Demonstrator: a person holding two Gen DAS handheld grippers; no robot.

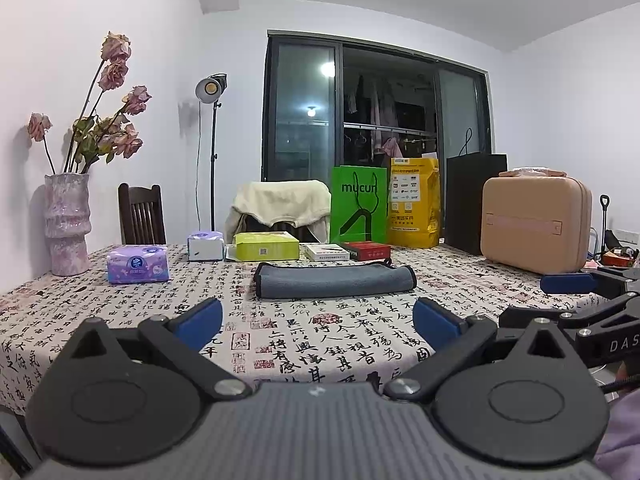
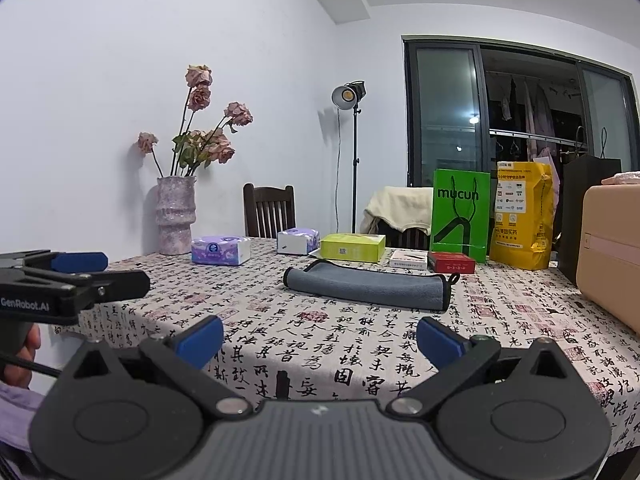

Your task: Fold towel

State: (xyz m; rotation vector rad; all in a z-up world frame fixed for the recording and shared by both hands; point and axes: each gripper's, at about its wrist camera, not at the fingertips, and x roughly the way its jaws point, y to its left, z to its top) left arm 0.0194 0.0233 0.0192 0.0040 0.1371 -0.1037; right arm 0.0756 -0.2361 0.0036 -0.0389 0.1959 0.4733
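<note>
A grey towel with a dark edge lies folded into a long flat strip on the calligraphy-print tablecloth, in the middle of the table. It also shows in the right wrist view. My left gripper is open and empty, held above the near table edge, short of the towel. My right gripper is open and empty, also short of the towel and to its right. Each gripper shows at the side of the other's view.
Behind the towel stand tissue packs, a green box, small boxes, a green bag, a yellow bag, a black bag and a beige case. A vase of dried roses stands far left.
</note>
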